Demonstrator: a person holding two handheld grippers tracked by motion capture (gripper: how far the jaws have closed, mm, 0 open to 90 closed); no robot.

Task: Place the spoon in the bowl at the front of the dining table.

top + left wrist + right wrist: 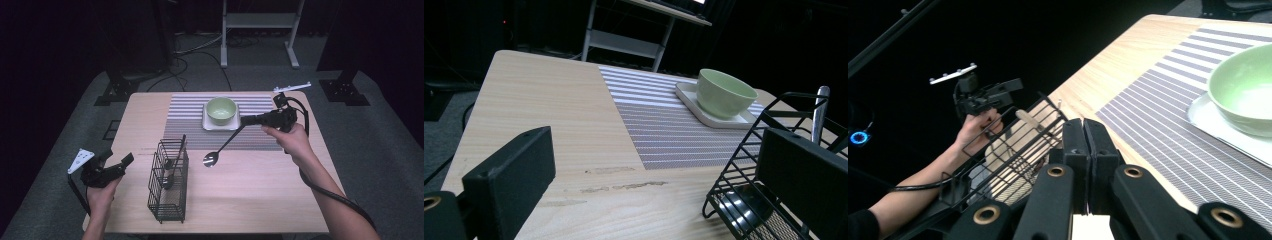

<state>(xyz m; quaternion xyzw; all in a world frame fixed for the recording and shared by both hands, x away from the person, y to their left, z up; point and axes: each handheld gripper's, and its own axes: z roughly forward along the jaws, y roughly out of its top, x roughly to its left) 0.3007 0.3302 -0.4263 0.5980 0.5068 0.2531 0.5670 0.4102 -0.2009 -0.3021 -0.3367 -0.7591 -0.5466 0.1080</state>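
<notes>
My right gripper (243, 120) is shut on the handle end of a metal spoon (220, 149), whose bowl hangs low over the table at the placemat's near edge. In the right gripper view the two jaws (1087, 131) are pressed together. A black wire basket (169, 182) stands front left with a couple of utensils (170, 172) in it. My left gripper (122, 164) rests at the table's left edge, left of the basket, open and with nothing between its jaws (654, 185). A green bowl (221, 110) sits on a white square plate (207, 123).
A striped placemat (185, 117) lies under the plate at the back middle of the wooden table (250, 195). The basket (769, 165) stands close to my left gripper's right jaw. Black stands and a metal frame (260, 25) are on the floor behind the table.
</notes>
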